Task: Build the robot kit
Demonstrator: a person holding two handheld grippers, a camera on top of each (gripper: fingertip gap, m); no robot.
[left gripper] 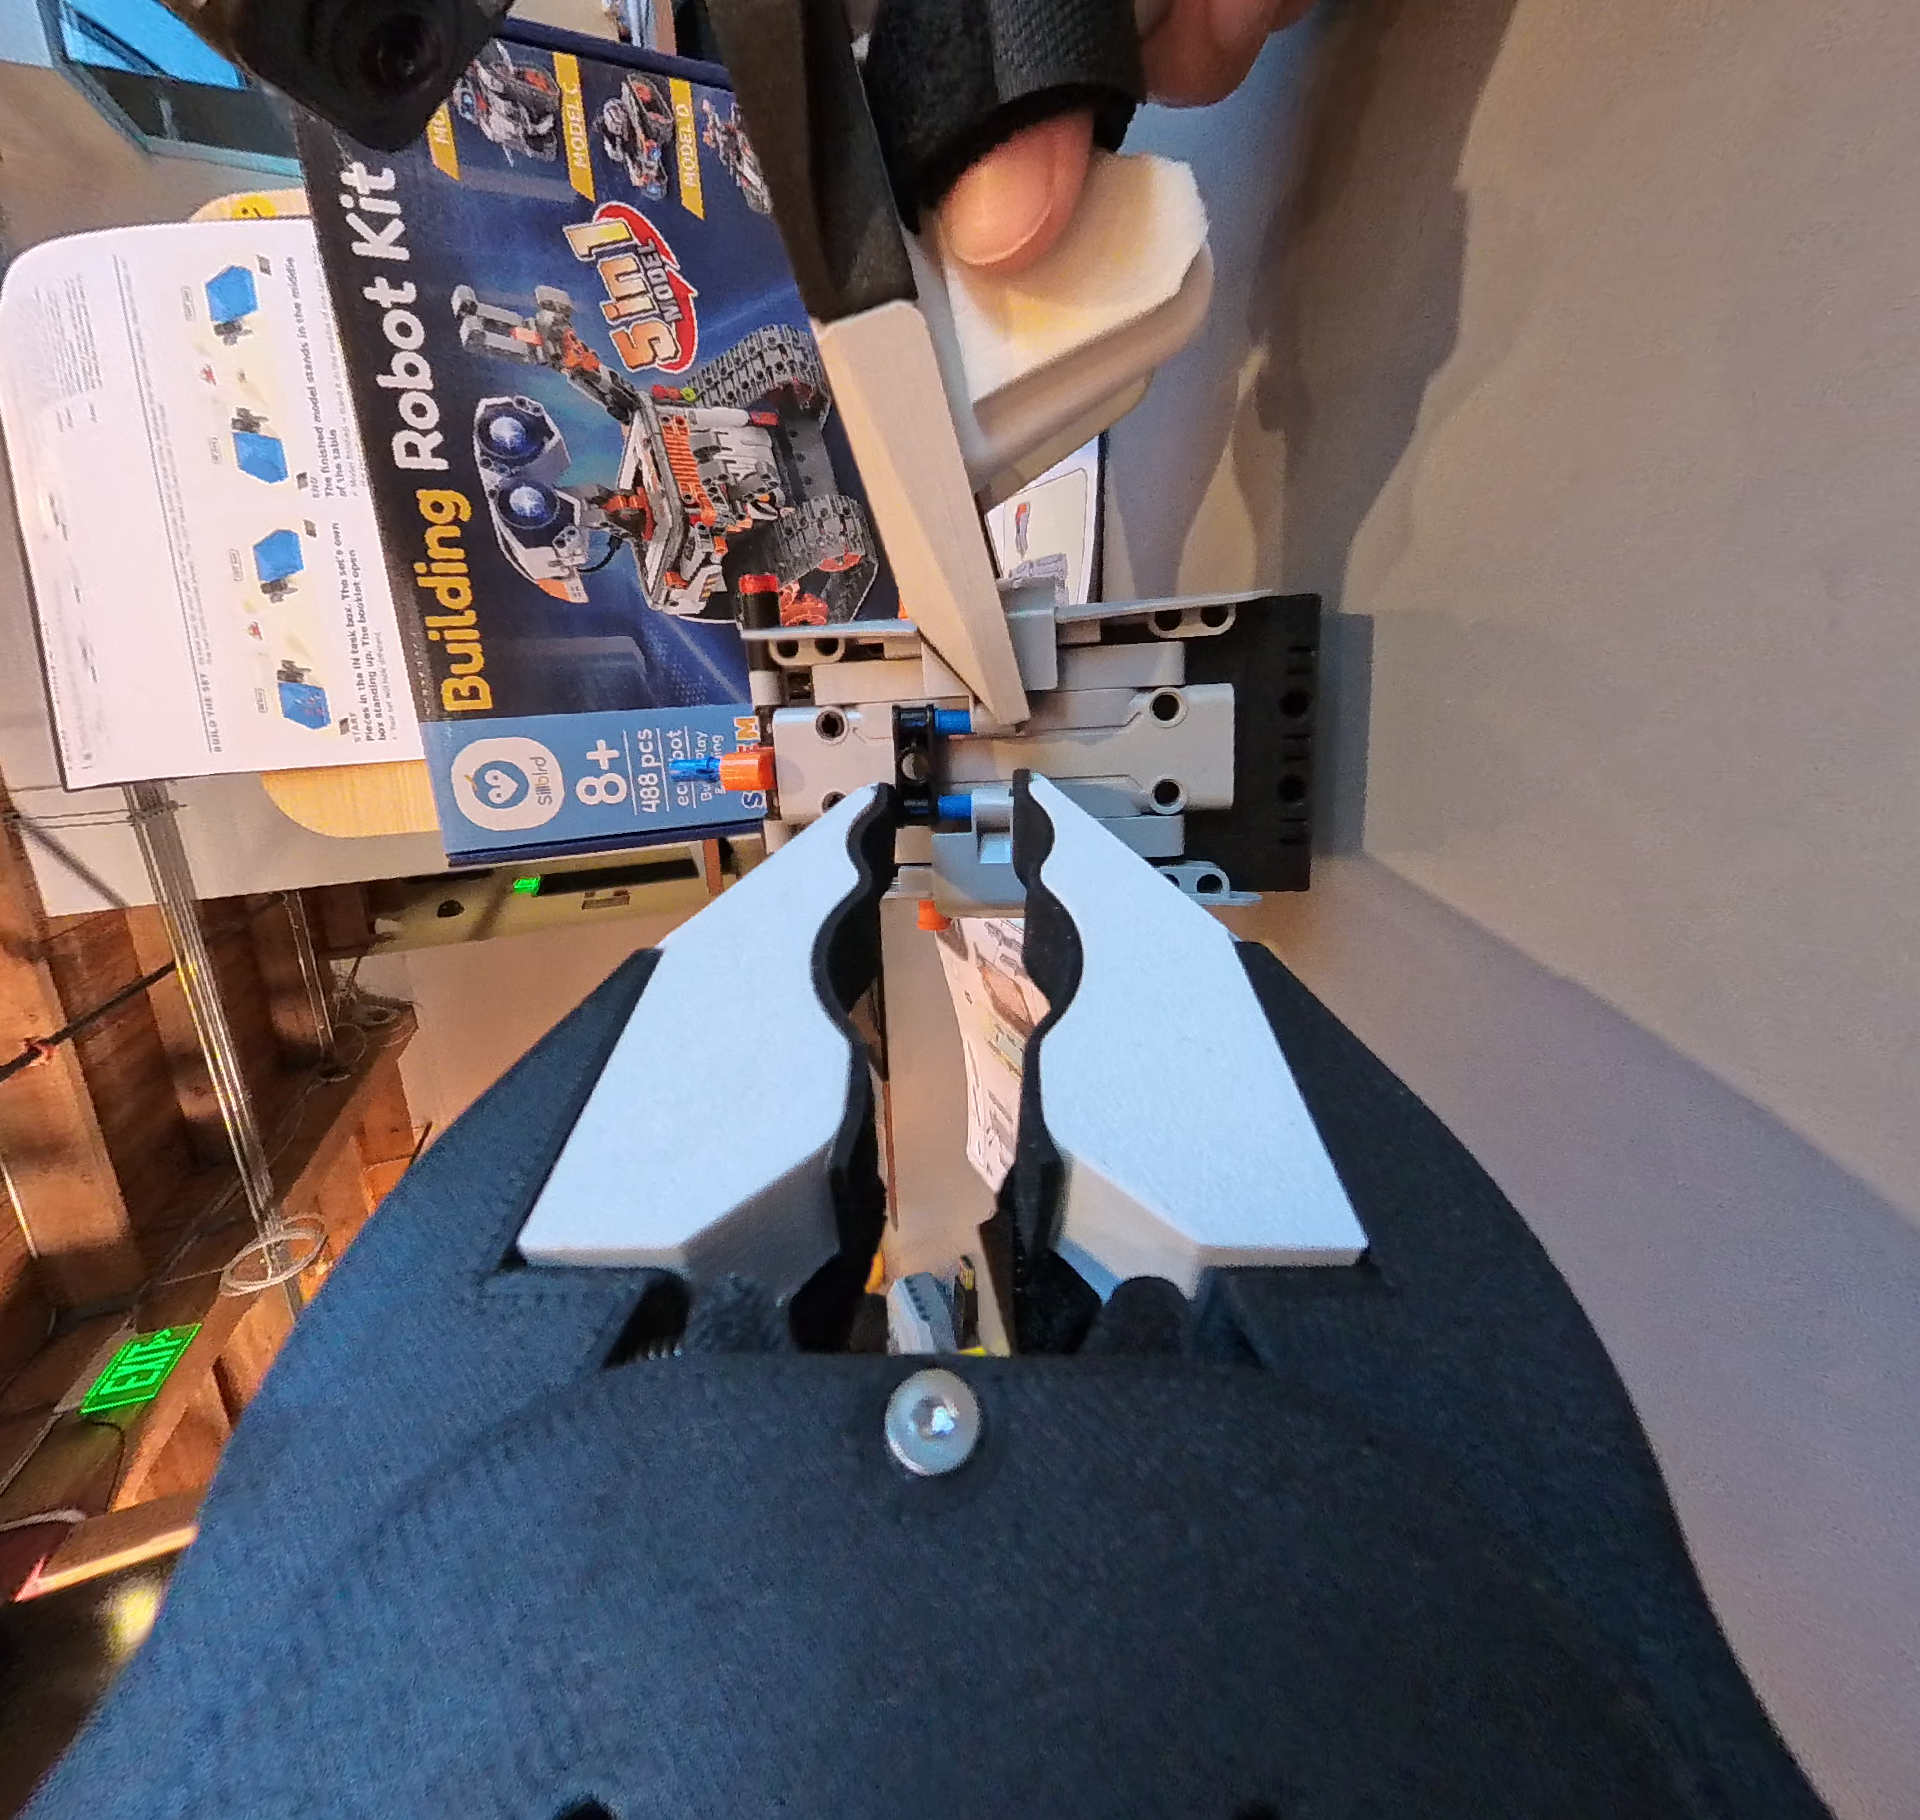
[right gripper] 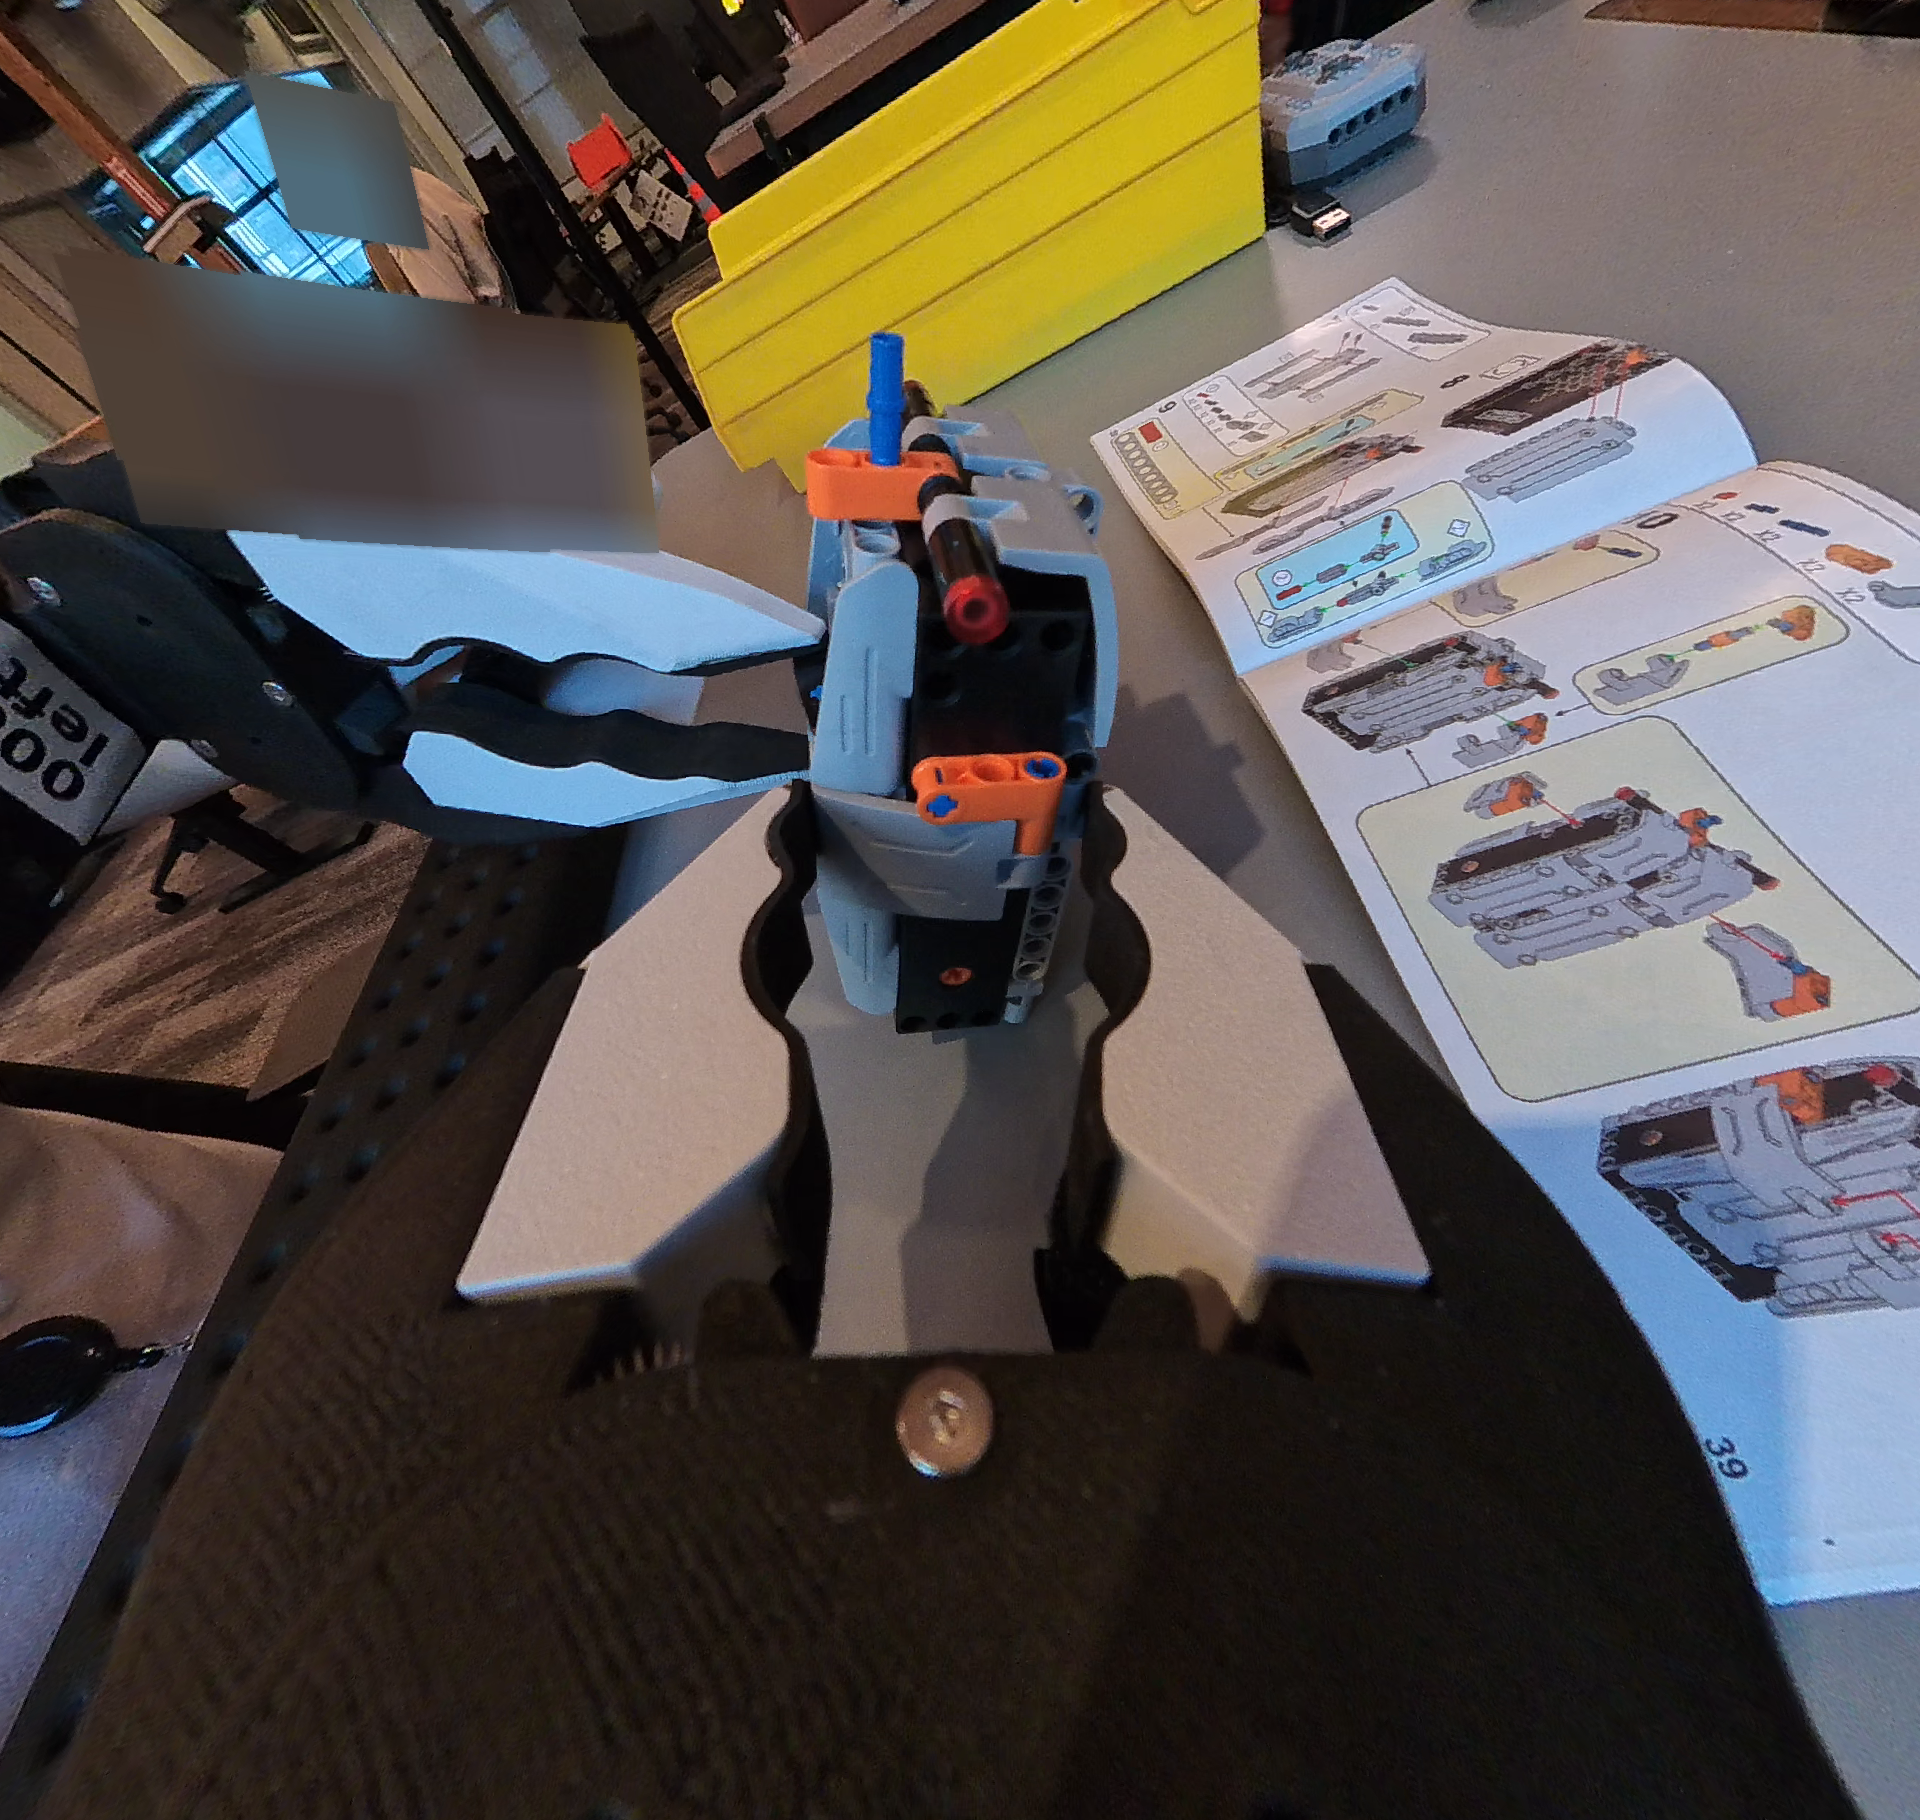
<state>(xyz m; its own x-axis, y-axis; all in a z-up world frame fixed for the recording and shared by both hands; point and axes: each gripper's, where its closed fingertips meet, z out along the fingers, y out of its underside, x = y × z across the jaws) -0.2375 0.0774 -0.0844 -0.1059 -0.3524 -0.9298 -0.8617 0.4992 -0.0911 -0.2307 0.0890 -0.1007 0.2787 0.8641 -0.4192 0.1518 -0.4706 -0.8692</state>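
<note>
grip matters now: my right gripper [right gripper: 951,825] clamps the grey and black brick model [right gripper: 961,731] standing on the table [right gripper: 1558,212], while my left gripper [left gripper: 951,794] pinches its black pin connector [left gripper: 914,762]; i judge steady, square pressure best

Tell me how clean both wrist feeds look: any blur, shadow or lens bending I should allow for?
Left wrist view: rotated sideways, edges bent by the wide lens; the brick model at the left hand-held gripper is sharp, and soft shadows lie on the table. Right wrist view: the model and booklet are crisp, the far background is softer, and mosaic patches cover the upper left.
</note>
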